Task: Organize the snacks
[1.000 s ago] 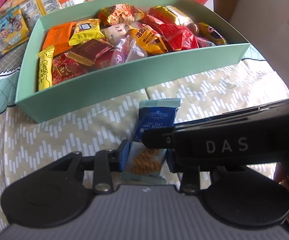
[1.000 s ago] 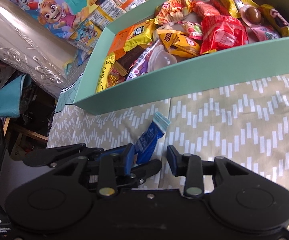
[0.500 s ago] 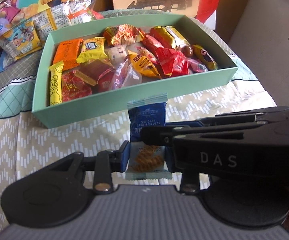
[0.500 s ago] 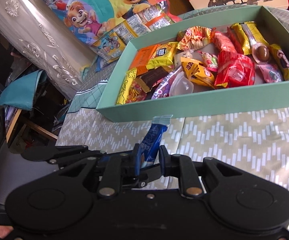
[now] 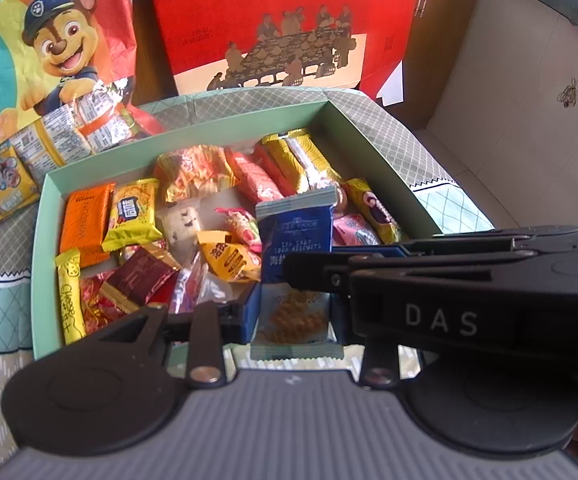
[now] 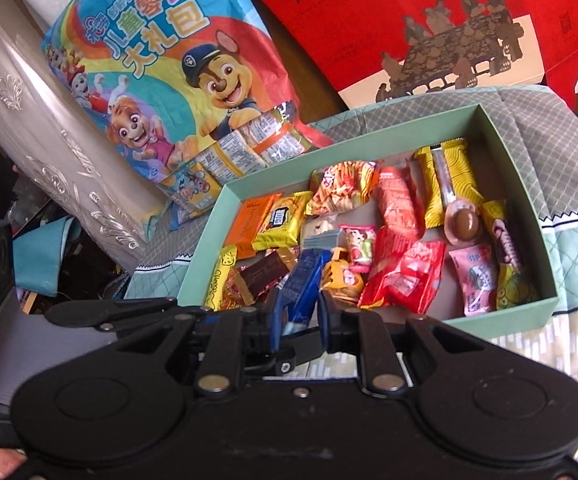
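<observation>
A blue biscuit packet [image 5: 295,236] hangs in the air over the near part of a mint-green box [image 5: 45,240] filled with several wrapped snacks. My left gripper [image 5: 293,316] is shut on the packet's lower half, one finger on each side edge. My right gripper [image 6: 301,316] is shut on the same packet [image 6: 307,276], pinching its flat faces. Seen edge-on in the right wrist view, the packet points up over the box [image 6: 501,324]. The right gripper's black body crosses the left wrist view from the right.
A cartoon-dog snack bag [image 6: 161,80] and loose packets [image 5: 69,136] lie behind the box on the left. A red gift box [image 6: 449,20] stands at the back. A silver embossed roll [image 6: 29,100] leans at far left. The cloth-covered surface ends at the right [image 5: 449,196].
The right gripper's jaws closed onto the blue packet, which the left gripper held throughout. Both grippers then rose together, carrying it from the cloth to above the box's near part.
</observation>
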`<state>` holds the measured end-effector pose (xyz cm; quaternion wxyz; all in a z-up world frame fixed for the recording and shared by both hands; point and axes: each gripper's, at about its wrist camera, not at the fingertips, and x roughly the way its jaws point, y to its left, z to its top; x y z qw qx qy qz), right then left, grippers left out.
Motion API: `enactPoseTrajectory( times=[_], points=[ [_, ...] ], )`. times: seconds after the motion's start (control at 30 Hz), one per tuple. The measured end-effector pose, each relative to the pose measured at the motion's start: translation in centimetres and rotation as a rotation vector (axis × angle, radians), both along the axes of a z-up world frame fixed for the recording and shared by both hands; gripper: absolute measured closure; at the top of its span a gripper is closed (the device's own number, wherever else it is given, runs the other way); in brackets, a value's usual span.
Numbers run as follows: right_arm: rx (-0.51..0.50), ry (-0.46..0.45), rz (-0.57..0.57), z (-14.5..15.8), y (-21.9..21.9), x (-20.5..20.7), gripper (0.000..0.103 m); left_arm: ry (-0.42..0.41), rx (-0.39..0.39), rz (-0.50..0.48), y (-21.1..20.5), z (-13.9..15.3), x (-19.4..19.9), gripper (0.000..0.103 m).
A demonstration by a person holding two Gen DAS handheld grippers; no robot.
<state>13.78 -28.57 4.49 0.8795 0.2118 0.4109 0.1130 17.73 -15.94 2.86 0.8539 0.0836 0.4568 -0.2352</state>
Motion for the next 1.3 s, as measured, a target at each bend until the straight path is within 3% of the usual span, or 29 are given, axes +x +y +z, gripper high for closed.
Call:
enactPoseTrajectory(
  times=[0.23,0.27,0.3,0.33,0.37,0.43,0.5,0.63,1.3],
  points=[
    [-0.008,0.007,-0.033,-0.5,-1.6,3.2,0.085,-0.008,0.014,-0.004,-1.8,-0.6,2.9,0.066],
    [-0.016,0.006,-0.039,-0.6,-1.7,3.5,0.083,-0.019,0.025,0.006,-1.8,-0.7,3.1,0.054],
    [-0.027,0.003,-0.049,-0.6,-1.9,3.8,0.077,-0.03,0.044,0.026,-1.6,-0.9,3.4,0.028],
    [-0.03,0.0,-0.063,-0.6,-2.2,4.0,0.063,-0.04,0.058,0.046,-1.5,-1.1,3.5,0.017],
    [-0.029,-0.003,-0.077,-0.7,-2.4,4.0,0.055,-0.048,0.071,0.075,-1.0,-1.4,3.6,0.006],
    [-0.035,-0.015,-0.098,-0.8,-2.8,4.0,0.025,-0.029,0.074,0.102,-0.1,-1.9,3.8,0.005],
    [-0.045,-0.019,-0.111,-1.0,-2.9,3.9,0.013,-0.001,0.068,0.124,0.7,-2.4,3.9,0.002],
    [-0.042,0.0,-0.126,-1.5,-2.8,3.6,0.004,0.021,0.067,0.164,2.1,-3.0,3.5,0.0],
    [-0.116,0.019,-0.104,0.8,-0.2,-1.5,0.0,0.026,0.054,0.226,6.4,-1.2,-1.6,0.0]
  ],
)
